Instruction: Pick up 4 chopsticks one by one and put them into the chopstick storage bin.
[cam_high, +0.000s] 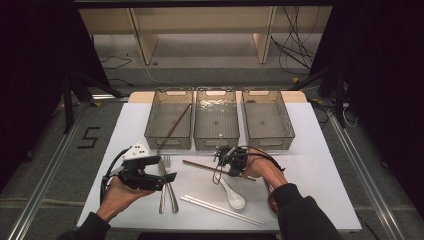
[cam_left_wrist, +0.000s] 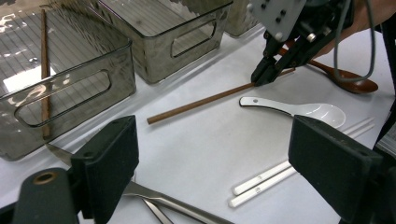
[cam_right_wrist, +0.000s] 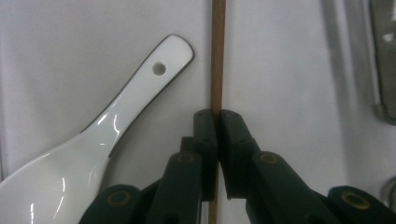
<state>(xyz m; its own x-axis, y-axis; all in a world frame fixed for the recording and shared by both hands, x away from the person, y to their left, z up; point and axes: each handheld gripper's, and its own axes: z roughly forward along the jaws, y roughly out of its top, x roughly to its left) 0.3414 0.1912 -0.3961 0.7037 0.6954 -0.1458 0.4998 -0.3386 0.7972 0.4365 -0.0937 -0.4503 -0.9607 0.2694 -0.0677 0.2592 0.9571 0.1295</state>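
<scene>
A brown chopstick (cam_high: 205, 167) (cam_left_wrist: 201, 102) (cam_right_wrist: 217, 56) lies on the white table, in front of three clear bins. My right gripper (cam_high: 226, 159) (cam_left_wrist: 265, 77) (cam_right_wrist: 215, 116) is shut on it near its right half, jaws pinching the stick against the table. A second brown chopstick (cam_high: 175, 125) (cam_left_wrist: 44, 70) leans inside the left bin (cam_high: 150, 131). My left gripper (cam_high: 159, 175) (cam_left_wrist: 224, 168) is held open at the front left, with nothing between its jaws, just above a metal fork and another steel utensil (cam_high: 166, 187) (cam_left_wrist: 159, 201).
A white ceramic spoon (cam_high: 232, 195) (cam_left_wrist: 299, 109) (cam_right_wrist: 116, 126) lies beside the gripped stick. A pair of white chopsticks (cam_high: 220, 210) (cam_left_wrist: 266, 179) sits near the front edge. A brown spoon (cam_left_wrist: 350, 81) lies under the right hand. The middle bin (cam_high: 216, 142) and right bin (cam_high: 287, 131) hold nothing.
</scene>
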